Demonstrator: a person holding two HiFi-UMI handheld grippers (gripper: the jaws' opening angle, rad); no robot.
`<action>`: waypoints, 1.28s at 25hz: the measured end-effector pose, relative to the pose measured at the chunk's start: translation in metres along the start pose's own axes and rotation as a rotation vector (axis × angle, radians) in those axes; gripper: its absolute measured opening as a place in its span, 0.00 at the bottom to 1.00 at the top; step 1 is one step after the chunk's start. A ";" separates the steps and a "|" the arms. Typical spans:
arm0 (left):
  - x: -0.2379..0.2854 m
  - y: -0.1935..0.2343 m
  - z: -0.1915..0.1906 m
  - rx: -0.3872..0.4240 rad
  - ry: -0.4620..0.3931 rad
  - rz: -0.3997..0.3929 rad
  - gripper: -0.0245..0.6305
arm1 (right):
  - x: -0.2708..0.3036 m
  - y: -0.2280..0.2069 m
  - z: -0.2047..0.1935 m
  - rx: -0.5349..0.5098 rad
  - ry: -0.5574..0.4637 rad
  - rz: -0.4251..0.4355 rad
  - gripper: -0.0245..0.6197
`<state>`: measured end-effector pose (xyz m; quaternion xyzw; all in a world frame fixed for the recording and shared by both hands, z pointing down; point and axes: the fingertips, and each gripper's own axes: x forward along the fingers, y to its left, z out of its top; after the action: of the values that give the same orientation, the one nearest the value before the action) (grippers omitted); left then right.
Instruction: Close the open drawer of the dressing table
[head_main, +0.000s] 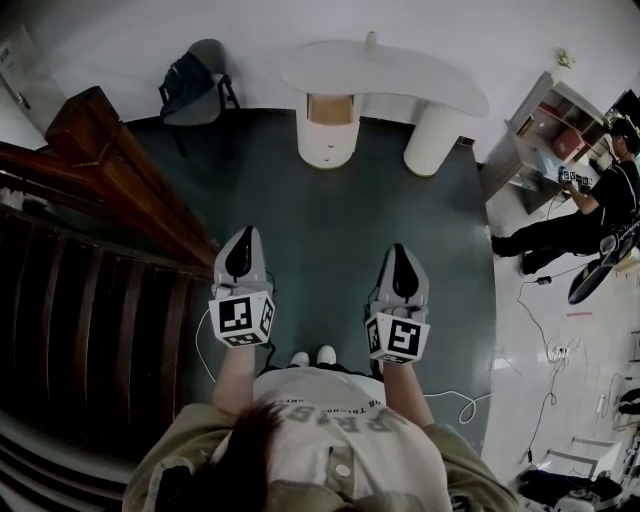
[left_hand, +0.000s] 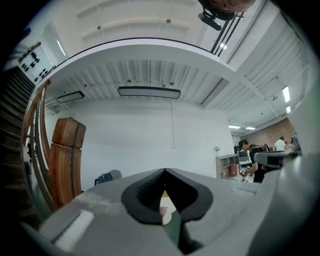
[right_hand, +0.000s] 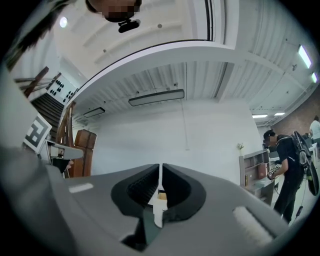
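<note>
Jaws pressed together on nothing, the grey left gripper (head_main: 244, 236) and right gripper (head_main: 400, 250) point up-frame toward the open pale-wood drawer (head_main: 330, 108) of the white curved dressing table (head_main: 410, 82), well apart at top centre, seemingly nearer neither.

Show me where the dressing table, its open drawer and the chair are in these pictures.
dressing table (head_main: 400, 78): head view, on its white top.
open drawer (head_main: 331, 108): head view, on its wood-coloured inside.
chair (head_main: 211, 52): head view, on its grey backrest.
</note>
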<state>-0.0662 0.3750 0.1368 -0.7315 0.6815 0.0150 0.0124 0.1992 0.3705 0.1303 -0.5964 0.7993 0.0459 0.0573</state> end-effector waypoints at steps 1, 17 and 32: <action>0.001 0.001 0.001 0.000 0.002 0.002 0.05 | 0.001 -0.002 -0.001 0.004 0.000 0.004 0.11; 0.028 -0.007 -0.004 -0.001 0.075 0.000 0.45 | 0.038 -0.022 -0.003 0.049 0.011 0.100 0.41; 0.083 0.033 -0.024 -0.002 0.119 -0.034 0.45 | 0.100 0.001 -0.033 0.049 0.077 0.088 0.42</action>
<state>-0.0936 0.2889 0.1573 -0.7426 0.6685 -0.0280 -0.0289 0.1691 0.2713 0.1485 -0.5604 0.8272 0.0059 0.0392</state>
